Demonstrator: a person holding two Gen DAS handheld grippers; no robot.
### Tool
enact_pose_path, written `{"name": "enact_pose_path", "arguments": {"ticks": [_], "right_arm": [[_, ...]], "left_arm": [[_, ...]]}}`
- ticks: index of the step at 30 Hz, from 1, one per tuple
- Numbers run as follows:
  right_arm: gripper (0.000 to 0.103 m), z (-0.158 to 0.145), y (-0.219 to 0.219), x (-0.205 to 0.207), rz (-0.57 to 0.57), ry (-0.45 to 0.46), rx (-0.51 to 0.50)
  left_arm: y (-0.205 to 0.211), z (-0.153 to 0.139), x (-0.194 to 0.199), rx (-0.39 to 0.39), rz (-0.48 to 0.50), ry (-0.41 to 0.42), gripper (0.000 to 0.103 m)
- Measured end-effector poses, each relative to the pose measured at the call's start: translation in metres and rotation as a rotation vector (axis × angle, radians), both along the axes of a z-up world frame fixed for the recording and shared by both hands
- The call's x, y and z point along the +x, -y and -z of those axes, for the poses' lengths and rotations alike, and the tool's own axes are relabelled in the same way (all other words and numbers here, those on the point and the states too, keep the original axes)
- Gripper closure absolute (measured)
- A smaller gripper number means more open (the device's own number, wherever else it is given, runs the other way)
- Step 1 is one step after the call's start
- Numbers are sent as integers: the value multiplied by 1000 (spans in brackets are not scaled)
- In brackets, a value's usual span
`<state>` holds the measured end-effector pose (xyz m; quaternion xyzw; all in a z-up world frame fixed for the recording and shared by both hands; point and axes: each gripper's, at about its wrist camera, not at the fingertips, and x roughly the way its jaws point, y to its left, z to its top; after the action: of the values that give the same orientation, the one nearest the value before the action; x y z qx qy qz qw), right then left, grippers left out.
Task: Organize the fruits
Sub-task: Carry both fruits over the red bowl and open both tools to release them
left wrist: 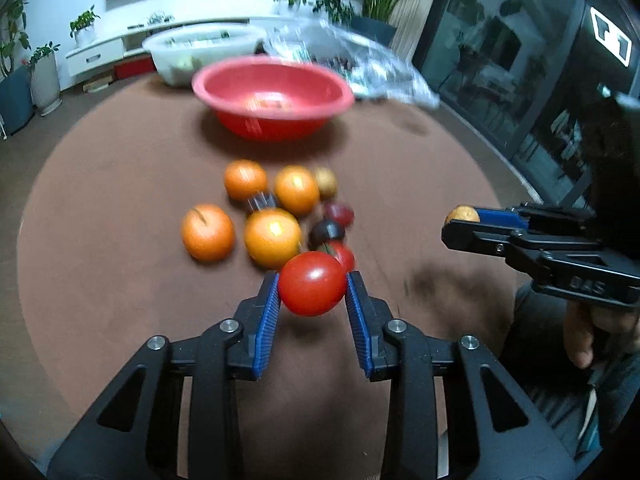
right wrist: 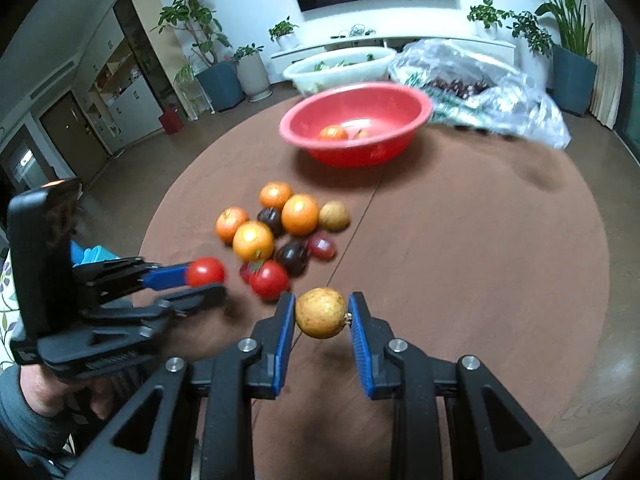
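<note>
While oranges (right wrist: 300,214) crowd, tomato (left wrist: 312,283) gripped.

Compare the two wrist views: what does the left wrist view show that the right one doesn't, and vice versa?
Only the left wrist view shows the glass doors on the right. Only the right wrist view shows the fruit in the red bowl clearly, plus dark plums unblurred. Both share the left gripper clamping a tomato, the right gripper clamping a yellow-brown fruit, and the oranges.

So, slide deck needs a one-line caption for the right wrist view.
Right gripper holds a yellow-brown fruit while the left gripper carries a tomato near the red bowl.
</note>
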<state>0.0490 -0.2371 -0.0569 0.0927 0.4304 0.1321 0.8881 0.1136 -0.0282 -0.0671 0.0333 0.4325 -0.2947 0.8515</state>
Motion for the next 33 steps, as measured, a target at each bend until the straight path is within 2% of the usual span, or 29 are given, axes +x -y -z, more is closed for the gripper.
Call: {"name": "enact_pose_path", "arguments": {"ticks": [3,7,11,15,20,25,33], "right_arm": [[73,-19,11,19,18,26,-1],[73,-47,20,59,24,74,1],[73,-55,28,119,55,47,44],[73,-46,26,178,87,-21,16],[73,-23,17,213,84,-74,-60],[73,0,8,234,66,-117,-164],[72,16,5,240,49,-132,-237]], "left_arm": [[-7,-25,29,-17,-16,42,72],[4,-58,84,-3,1,120,72],[25,-67,148,4,12,112,72],[51,-58,201,73,36,89,72],[76,-29,244,152,73,58,72],[89,5,251,210,107,29,72],[88,16,254,212,105,30,71]]}}
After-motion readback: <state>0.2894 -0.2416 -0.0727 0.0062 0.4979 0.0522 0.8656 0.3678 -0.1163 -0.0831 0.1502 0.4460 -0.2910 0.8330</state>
